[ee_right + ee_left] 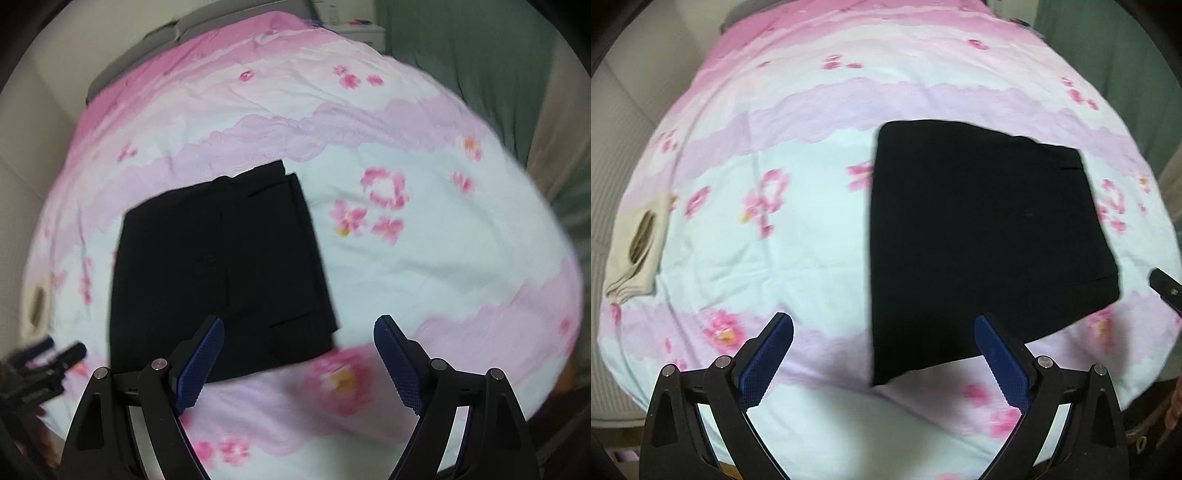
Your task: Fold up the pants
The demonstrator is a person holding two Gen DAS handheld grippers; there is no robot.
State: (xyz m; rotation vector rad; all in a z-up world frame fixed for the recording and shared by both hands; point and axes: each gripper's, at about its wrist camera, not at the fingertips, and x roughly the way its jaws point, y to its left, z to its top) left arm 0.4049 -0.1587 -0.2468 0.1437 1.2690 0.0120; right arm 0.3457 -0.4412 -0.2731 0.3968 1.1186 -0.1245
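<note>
Pants look folded into compact rectangle mid-bed. Left gripper & right gripper both spread, empty. Prob just square edges; don't drag fabric.

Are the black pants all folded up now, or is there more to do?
Looks nearly finished. Done: the black pants lie on the flowery bedspread as a compact, flat rectangle with layered edges. In hand: nothing; the left gripper and the right gripper are both open and empty, hovering near the bundle. Left: maybe one more fold or some tidying, though I can't tell if that's planned.
</note>
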